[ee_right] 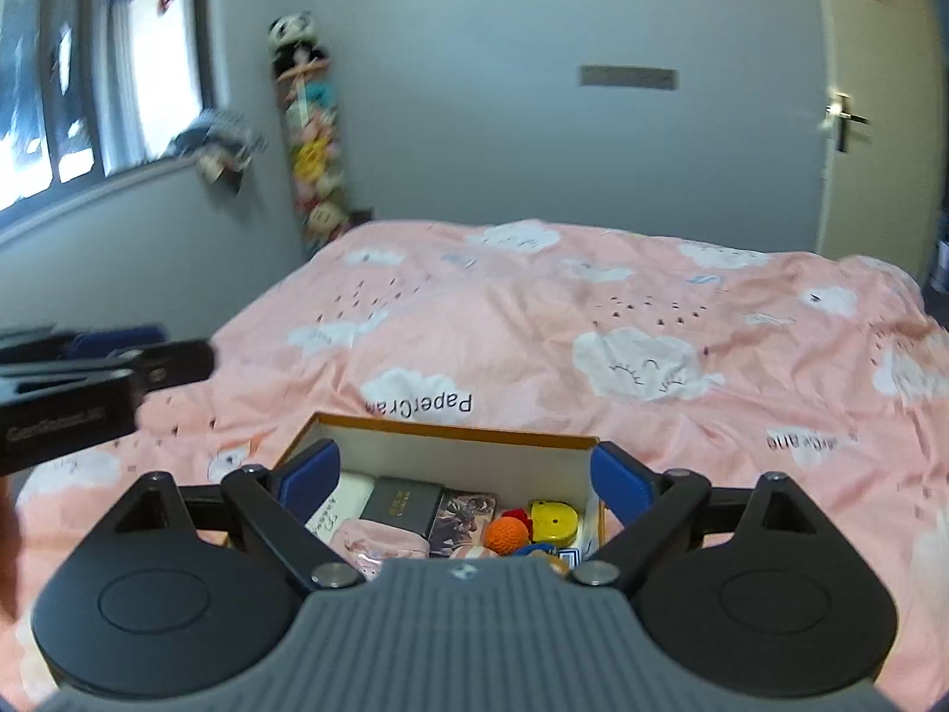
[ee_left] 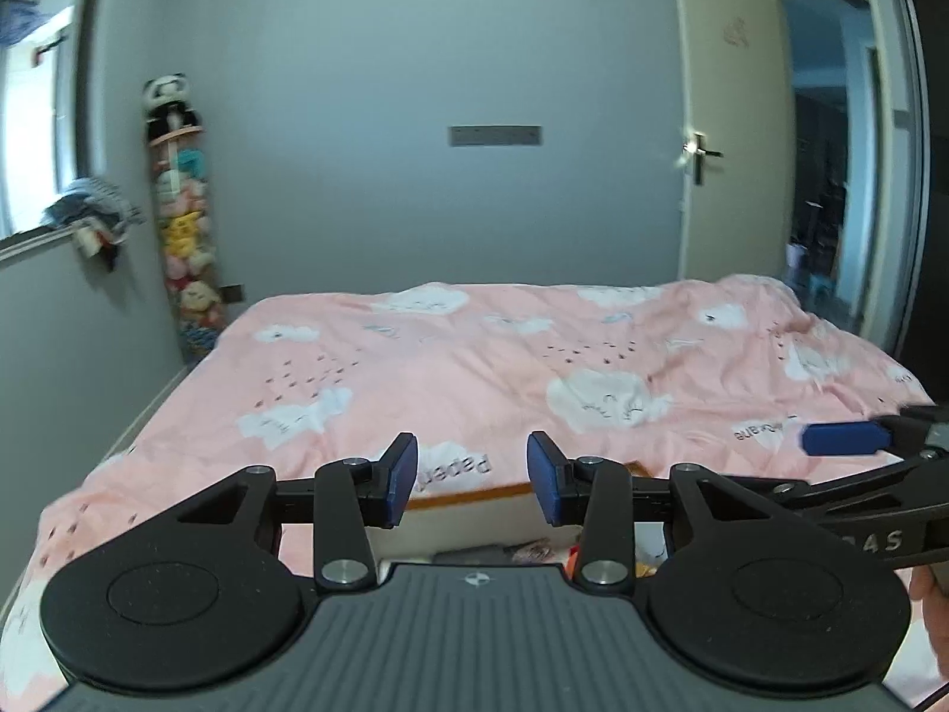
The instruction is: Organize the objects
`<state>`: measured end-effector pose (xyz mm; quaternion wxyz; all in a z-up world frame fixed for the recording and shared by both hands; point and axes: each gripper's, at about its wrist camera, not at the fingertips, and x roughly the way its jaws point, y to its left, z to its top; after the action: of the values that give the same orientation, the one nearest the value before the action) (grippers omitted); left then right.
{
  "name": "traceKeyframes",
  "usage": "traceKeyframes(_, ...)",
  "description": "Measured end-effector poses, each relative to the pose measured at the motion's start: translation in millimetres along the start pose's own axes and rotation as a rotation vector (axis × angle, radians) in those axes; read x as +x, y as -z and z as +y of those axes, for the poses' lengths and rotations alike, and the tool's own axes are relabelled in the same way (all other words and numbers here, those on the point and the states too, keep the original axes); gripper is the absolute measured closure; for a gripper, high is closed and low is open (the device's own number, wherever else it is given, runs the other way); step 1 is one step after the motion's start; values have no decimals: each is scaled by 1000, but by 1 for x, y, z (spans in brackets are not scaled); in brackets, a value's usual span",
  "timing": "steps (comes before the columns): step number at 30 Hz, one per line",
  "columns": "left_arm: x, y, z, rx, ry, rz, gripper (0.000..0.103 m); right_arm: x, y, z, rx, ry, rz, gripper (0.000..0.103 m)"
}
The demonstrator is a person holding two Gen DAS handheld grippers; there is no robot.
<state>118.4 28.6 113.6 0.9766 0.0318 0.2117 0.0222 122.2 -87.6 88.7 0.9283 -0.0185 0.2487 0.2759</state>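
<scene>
Pink bedding with white clouds covers the bed (ee_right: pixel 534 308), and the box (ee_right: pixel 451 439) of small things sits on it at the near edge, at six o'clock in the right wrist view.

Going left to right in that view: at nine o'clock the left gripper (ee_right: pixel 172 362) pokes in, blurred. In the left wrist view its blue pads (ee_left: pixel 400 477) stand apart with nothing between them, so it is open and empty. The right gripper (ee_right: pixel 468 474) is spread wider, its pads flanking the box's two sides, and it holds nothing either.

Inside the box, from left to right, lie a white booklet (ee_right: pixel 341 504), a pink pouch (ee_right: pixel 379 543), a dark case (ee_right: pixel 403 504), a picture card (ee_right: pixel 465 516), an orange ball (ee_right: pixel 507 533) and a yellow toy (ee_right: pixel 553 519).

I judge all of these light. The pouch should be soft and will squash, so pinch it across the middle. The ball looks knitted, grippy and slightly yielding, fine to take across its width. The dark case seems stiff and smooth, so its long edges are the safer hold. The booklet and card are thin and lie flat, which makes them awkward to lift.

The near half of the box is hidden behind the gripper body, something blue beside the ball is cut off, and printing on the case is too small to read.
</scene>
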Motion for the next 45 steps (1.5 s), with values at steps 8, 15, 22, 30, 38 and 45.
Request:
traceKeyframes(8, -20, 53, -7, -1, -168, -101, 46, -20, 56, 3, 132, 34, -89, 1)
traceKeyframes(15, 10, 83, -6, -26, -151, 42, 41, 3, 79, 9, 98, 46, -20, 1)
traceKeyframes(22, 35, 113, -5, -42, -113, 187, 41, 35, 102, 3, 76, 71, 40, 1)
traceKeyframes(30, 47, 123, -10, -18, -150, 185, 41, 59, 117, 0, 48, 82, 68, 1)
traceKeyframes(38, 52, 122, -10, -20, -146, 179, 41, 72, 120, -4, 63, 77, 94, 1)
traceKeyframes(45, 55, 122, -7, -21, -148, 187, 42, 74, 122, 0, 46, 75, 107, 1)
